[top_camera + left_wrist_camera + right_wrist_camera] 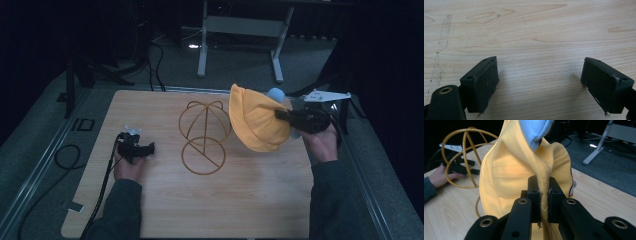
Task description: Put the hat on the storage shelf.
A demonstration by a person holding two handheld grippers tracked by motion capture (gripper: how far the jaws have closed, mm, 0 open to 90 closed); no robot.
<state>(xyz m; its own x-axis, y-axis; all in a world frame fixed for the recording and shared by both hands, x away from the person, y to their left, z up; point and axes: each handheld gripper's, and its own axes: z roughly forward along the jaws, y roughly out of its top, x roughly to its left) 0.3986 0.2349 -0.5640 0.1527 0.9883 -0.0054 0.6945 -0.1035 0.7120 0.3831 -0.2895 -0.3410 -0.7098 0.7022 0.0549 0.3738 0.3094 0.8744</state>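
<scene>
High view first: much of the room behind the pale wooden table (240, 200) lies in darkness, with little to make out beyond a grey metal frame on the floor (240, 30) and loose black cables (155, 65). The person's forearms are cut off by the bottom edge. The right gripper (278, 115) is held above the table's far right part and grips a soft yellow fabric hat (255, 122), lifted clear of the wood and hanging just right of a golden wire hat stand (204, 136); whether cloth and wire touch cannot be told from here. A pale blue rounded patch (275, 93) peeps over the hat's top, mostly hidden by the yellow cloth.

The right gripper view settles the grip: the jaws are squeezed together on a bunched fold of the hat (524, 170), the cloth twisted into a tight rope between the black pads. Stitched seams run across the soft weave, and a ribbed pale blue piece (534, 130) hangs in from the top edge, cut off there. The stand's thin hoops (461, 150) curve behind the hat, their right side covered by it. Farther off lies the left gripper (475, 171) with a hand beside it.

The left gripper view looks close at bare wood grain, with a faint long smear (441, 47). Its two blocky, matte black jaws stand wide apart with nothing between them. From above, that gripper (150, 148) rests low at the table's left, well apart from the hat.
</scene>
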